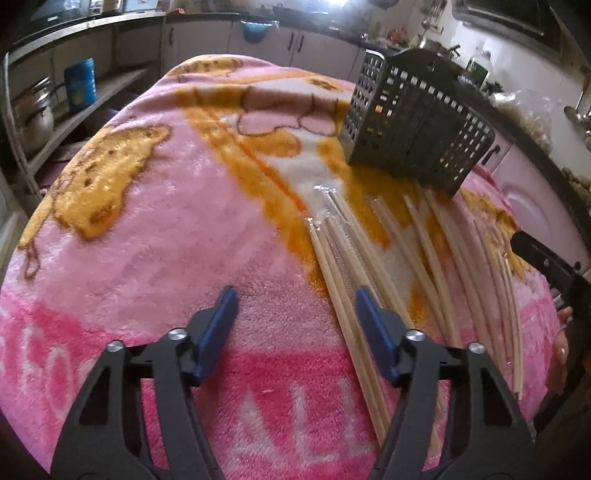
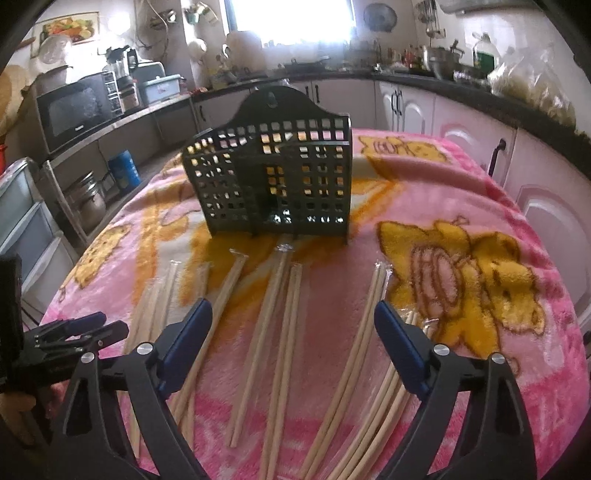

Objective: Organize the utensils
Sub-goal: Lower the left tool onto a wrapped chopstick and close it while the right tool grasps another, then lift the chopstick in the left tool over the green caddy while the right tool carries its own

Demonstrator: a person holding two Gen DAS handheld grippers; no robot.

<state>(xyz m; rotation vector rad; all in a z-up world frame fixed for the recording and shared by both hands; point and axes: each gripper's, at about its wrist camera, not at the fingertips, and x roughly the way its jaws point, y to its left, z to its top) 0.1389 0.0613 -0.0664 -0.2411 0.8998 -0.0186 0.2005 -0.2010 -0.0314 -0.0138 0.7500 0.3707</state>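
While spread over a pink blanket (image 1: 166,229), left gripper (image 1: 297,295) pinching nothing, blue pads (image 1: 218,325) parted, leftmost chopsticks (image 1: 332,266) running just inside the right pad. Right gripper (image 2: 293,314) likewise spread wide and empty, hovering above more chopsticks (image 2: 284,317) fanned out in loose pairs across the blanket (image 2: 535,229), some in clear wrappers. Dark slotted holder (image 2: 273,184) upright at the far ends of the sticks, its tall arched back turned away, nothing visible inside through the holes; seen tilted in the left view (image 1: 417,125), just beyond the stick tips. Nothing lying between the sticks and the holder's front wall. Left gripper seen again at the lower left edge of the right view (image 2: 107,325), low over the blanket beside the outermost sticks. Part of a hand (image 1: 563,347) at the right edge of the left view, under a black piece of the other tool. Around the table: microwave (image 2: 74,110) on a counter, steel pots (image 1: 35,118) and a blue tin (image 1: 79,85) on open shelves, white cabinets (image 2: 461,125), bright window (image 2: 291,14) behind.
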